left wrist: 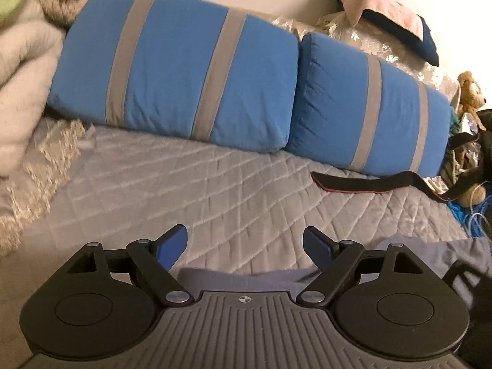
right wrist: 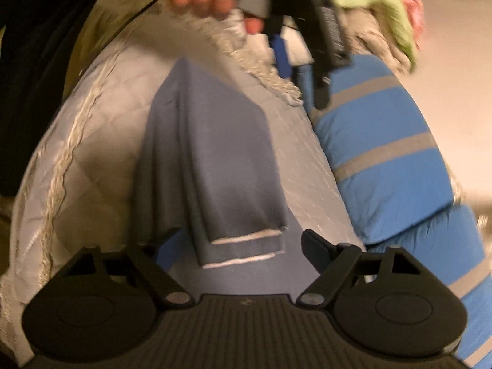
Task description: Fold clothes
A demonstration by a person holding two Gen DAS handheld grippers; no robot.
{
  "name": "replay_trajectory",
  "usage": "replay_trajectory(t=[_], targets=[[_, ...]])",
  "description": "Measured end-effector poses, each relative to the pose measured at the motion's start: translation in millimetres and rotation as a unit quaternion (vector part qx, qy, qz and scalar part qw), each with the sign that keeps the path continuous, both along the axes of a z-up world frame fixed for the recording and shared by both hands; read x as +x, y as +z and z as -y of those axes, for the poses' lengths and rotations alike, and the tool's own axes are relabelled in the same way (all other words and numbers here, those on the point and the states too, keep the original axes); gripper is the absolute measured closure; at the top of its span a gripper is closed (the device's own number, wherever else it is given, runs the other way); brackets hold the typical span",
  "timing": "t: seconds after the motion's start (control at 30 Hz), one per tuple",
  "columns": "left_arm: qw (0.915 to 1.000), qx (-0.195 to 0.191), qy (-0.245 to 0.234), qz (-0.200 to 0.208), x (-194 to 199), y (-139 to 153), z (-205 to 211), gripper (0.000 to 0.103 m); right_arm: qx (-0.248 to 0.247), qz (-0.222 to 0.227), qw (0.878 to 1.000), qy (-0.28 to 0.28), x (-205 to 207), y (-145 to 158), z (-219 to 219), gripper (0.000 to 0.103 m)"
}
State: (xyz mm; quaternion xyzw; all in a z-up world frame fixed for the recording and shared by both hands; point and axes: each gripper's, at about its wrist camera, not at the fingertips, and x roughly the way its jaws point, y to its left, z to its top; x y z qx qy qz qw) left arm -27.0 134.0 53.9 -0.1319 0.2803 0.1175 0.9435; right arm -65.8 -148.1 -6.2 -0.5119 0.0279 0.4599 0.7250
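- Two grippers are at work over a pale grey quilted bedspread [left wrist: 190,178], and both stand with jaws spread wide, holding nothing.
- The task's thing is a slate-blue knit garment with white-stitched hems [right wrist: 215,166], already folded into a long narrow stack of several layers and lying flat on the bedspread, beside two blue cushions with grey stripes [left wrist: 172,70].
- It looks light, soft and limp — it should drape and slide apart if lifted by one layer only, so a grasp wants to pinch every layer at once. The best hold, as I judge it, is at the stacked hem end, or at the two corners of that end for a further fold.
- The right gripper [right wrist: 233,246] hovers at that hem end: the hems lie between its open fingers, nearer the left finger, which the cloth partly hides. Whether the fingers touch the fabric I cannot tell.
- The left gripper [left wrist: 244,247] hovers at the far end of the garment; only a blue-grey edge shows just under and behind its fingertips, and the fingers themselves point out over bare quilt toward the cushions.
- A black strap with a red edge [left wrist: 369,183] lies well apart, at the foot of the right cushion — no hindrance to the fold.
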Motion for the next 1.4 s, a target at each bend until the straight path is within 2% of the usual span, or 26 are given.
replay_trajectory(t=[0.1, 0.2, 0.37, 0.43, 0.5, 0.7, 1.03, 1.2, 1.23, 1.27, 1.3, 1.4], targets=[[1.0000, -0.005, -0.001, -0.008, -1.5, -3.4, -4.4, 0.021, -0.010, 0.038, 0.999, 0.004, -8.6, -5.2, -7.5, 0.017], [0.9999, -0.007, 0.001, -0.012, -3.7, -5.2, -7.9, 0.021, -0.030, 0.074, 0.997, 0.010, -16.2, -12.2, -14.7, 0.025], [0.9997, -0.018, 0.003, -0.014, -5.4, -4.7, -12.1, 0.021, -0.050, 0.078, 0.996, 0.009, -17.6, -15.8, -17.3, 0.033], [0.9997, -0.023, 0.005, -0.012, -6.3, -3.3, -13.2, 0.021, -0.060, 0.064, 0.996, 0.011, -17.3, -14.1, -17.4, 0.038], [0.9995, -0.030, 0.006, -0.010, -6.6, -2.0, -13.9, 0.021, -0.053, 0.042, 0.998, 0.011, -16.0, -9.7, -19.6, 0.038], [0.9992, -0.039, 0.003, -0.011, -5.8, -1.9, -13.4, 0.021, -0.036, 0.065, 0.997, 0.006, -22.6, -18.2, -31.2, 0.038], [0.9987, -0.043, 0.011, -0.024, -5.7, -5.5, -16.9, 0.021, -0.085, 0.125, 0.989, -0.006, -18.9, -24.7, -30.8, 0.039], [0.9981, -0.052, 0.015, -0.030, -2.6, -6.5, -19.2, 0.021, -0.089, 0.107, 0.990, 0.005, -22.7, -28.0, -33.8, 0.050], [0.9981, -0.053, 0.014, -0.030, -2.3, -6.8, -18.9, 0.021, -0.091, 0.101, 0.991, 0.006, -22.6, -28.1, -34.2, 0.056], [0.9980, -0.053, 0.013, -0.031, -2.0, -7.2, -18.8, 0.021, -0.094, 0.095, 0.991, 0.006, -22.4, -28.1, -34.6, 0.069], [0.9980, -0.052, 0.011, -0.033, -2.0, -7.8, -19.0, 0.021, -0.097, 0.090, 0.991, 0.007, -22.3, -28.2, -34.9, 0.076], [0.9979, -0.052, 0.009, -0.038, -2.4, -9.3, -20.1, 0.021, -0.095, 0.090, 0.991, 0.009, -23.2, -24.0, -34.2, 0.087]])
